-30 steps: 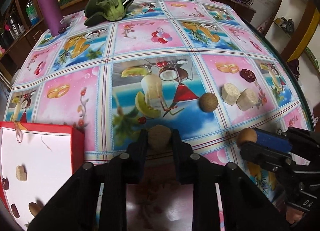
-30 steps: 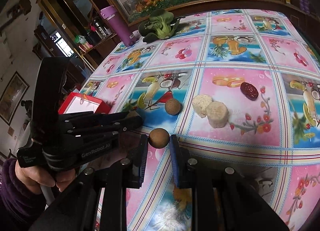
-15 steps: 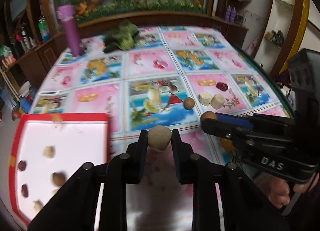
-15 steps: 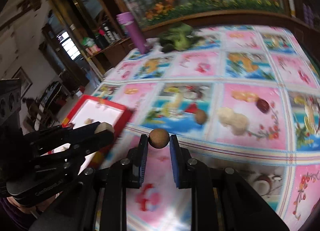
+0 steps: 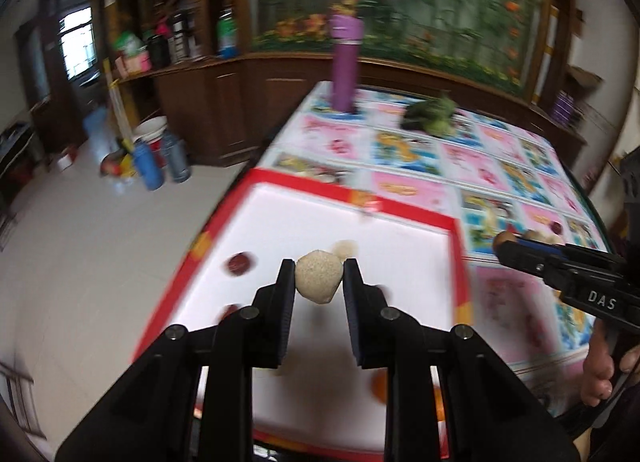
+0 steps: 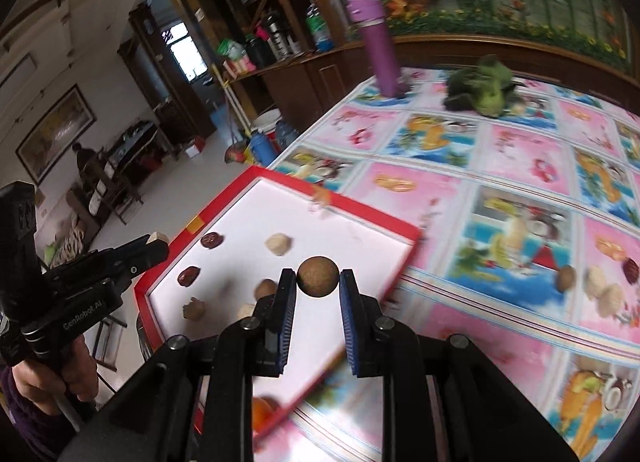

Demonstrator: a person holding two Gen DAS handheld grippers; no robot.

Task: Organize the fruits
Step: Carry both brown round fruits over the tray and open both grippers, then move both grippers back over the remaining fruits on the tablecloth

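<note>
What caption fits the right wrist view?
Right gripper holds a round brown fruit above the red-rimmed tray; left gripper carries a pale chunk.

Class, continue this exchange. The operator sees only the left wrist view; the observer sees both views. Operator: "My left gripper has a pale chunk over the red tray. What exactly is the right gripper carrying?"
Observer: The right gripper is shut on a round brown fruit, near the red tray.
Operator: What is left to collect on the tablecloth?
Observer: Four pieces clustered on the tablecloth: a second brown fruit, two pale chunks and a red date.
</note>
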